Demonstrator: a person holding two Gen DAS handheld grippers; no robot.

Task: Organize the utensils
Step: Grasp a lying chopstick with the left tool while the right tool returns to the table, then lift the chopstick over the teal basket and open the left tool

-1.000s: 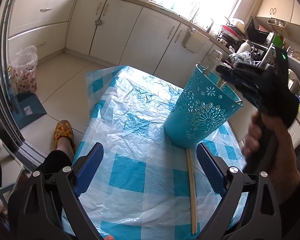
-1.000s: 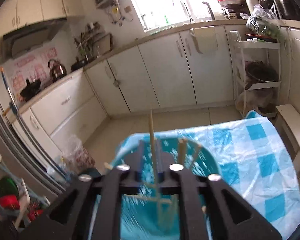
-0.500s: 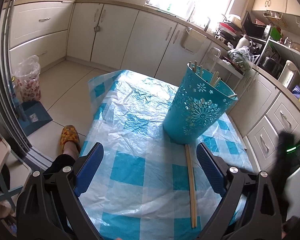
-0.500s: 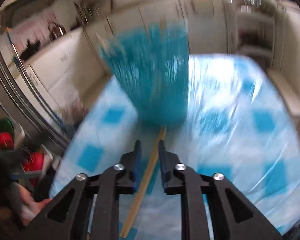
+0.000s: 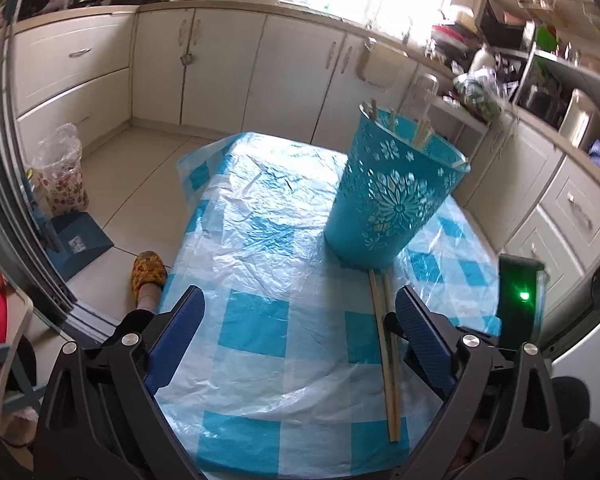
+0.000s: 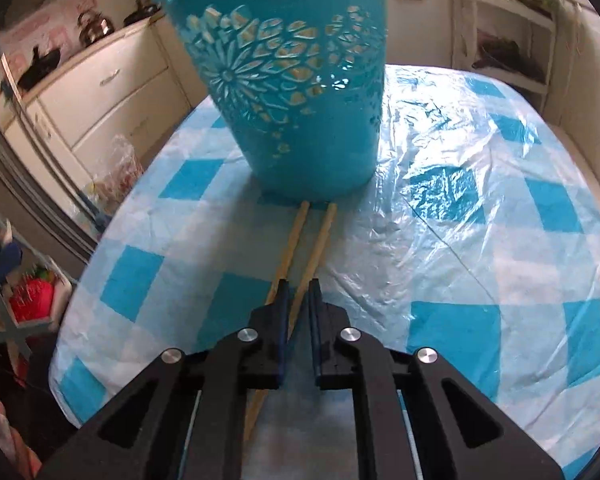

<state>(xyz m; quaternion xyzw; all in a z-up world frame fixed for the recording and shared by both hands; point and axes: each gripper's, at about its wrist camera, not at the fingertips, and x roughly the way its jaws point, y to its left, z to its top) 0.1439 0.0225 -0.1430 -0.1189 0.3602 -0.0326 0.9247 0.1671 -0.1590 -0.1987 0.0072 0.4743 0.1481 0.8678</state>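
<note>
Two chopsticks (image 6: 300, 248) on the desk run from our right tool (image 6: 298, 304), pinching one, toward the basket (image 6: 292, 80) at twelve o'clock; our left tool (image 5: 300, 320) hangs spread.

A table (image 5: 236, 184) in blue-checked plastic cloth bears a turquoise basket (image 5: 392, 196), two chopsticks (image 5: 386, 344) at its six o'clock.

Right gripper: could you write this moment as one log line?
right gripper: shut on chopstick | second chopstick: on table | basket: upright | left gripper: open
</note>
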